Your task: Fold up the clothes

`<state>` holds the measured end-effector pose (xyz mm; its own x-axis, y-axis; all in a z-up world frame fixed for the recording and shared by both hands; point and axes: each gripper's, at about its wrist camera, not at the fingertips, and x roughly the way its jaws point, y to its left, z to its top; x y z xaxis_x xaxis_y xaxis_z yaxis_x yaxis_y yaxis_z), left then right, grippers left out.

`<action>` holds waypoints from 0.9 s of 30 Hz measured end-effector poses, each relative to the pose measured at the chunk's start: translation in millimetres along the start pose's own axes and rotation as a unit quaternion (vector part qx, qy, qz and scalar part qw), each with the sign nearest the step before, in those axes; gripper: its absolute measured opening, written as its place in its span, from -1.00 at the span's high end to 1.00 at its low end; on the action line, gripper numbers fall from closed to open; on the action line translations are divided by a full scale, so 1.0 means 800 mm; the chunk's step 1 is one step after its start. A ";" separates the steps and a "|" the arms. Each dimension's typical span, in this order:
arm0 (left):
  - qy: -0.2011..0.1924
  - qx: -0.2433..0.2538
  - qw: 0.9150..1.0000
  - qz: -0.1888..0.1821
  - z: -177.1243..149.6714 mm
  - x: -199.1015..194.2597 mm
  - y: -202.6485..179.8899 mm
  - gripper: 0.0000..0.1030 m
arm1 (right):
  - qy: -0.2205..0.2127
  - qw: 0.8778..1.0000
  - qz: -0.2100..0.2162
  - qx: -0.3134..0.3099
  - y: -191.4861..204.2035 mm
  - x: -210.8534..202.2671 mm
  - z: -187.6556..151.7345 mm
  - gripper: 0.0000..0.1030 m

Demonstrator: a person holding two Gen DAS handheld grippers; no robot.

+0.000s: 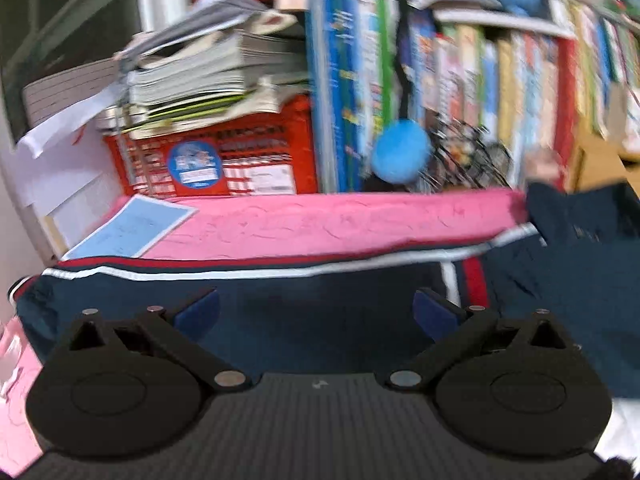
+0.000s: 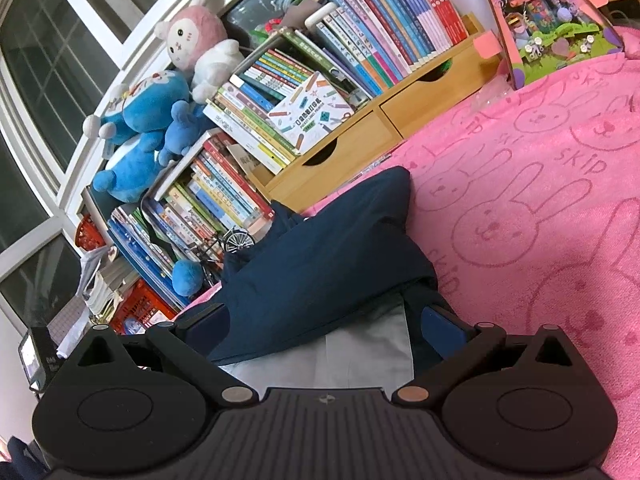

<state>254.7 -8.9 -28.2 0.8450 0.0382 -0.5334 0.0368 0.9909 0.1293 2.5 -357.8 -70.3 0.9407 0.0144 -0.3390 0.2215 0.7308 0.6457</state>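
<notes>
A navy garment (image 1: 304,320) with red and white stripes along its edge lies on the pink cloth (image 1: 320,228). My left gripper (image 1: 316,314) is open, its blue-padded fingers spread wide just above the navy fabric. In the right wrist view the same navy garment (image 2: 320,264) is bunched, with a pale grey lining (image 2: 360,352) showing near the camera. My right gripper (image 2: 320,324) is open, its fingers spread to either side of the fabric.
A bookshelf with upright books (image 1: 460,88) and a red crate (image 1: 216,160) under stacked papers stands behind the table. A blue sheet (image 1: 132,228) lies at the left. Plush toys (image 2: 152,132), wooden drawers (image 2: 380,132) and a toy house (image 2: 552,24) line the back.
</notes>
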 end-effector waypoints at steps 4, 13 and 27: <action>-0.007 0.025 1.000 -0.017 0.002 0.006 -0.025 -1.00 | 0.004 1.000 -0.010 -0.016 0.006 0.000 0.000 -1.00; 0.002 0.070 0.997 -0.013 -0.003 0.037 -0.058 -1.00 | 0.043 0.874 -0.214 -0.433 0.107 0.043 -0.026 -1.00; 0.024 0.081 0.993 -0.079 -0.013 0.032 -0.057 -1.00 | 0.076 0.937 -0.260 -0.219 -0.015 0.068 0.078 -1.00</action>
<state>268.7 -51.6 -56.5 0.7962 -0.1059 -0.5957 0.2548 0.9517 0.1715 67.1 -408.0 -53.8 0.6803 -0.3487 -0.6447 0.4818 0.8756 0.0347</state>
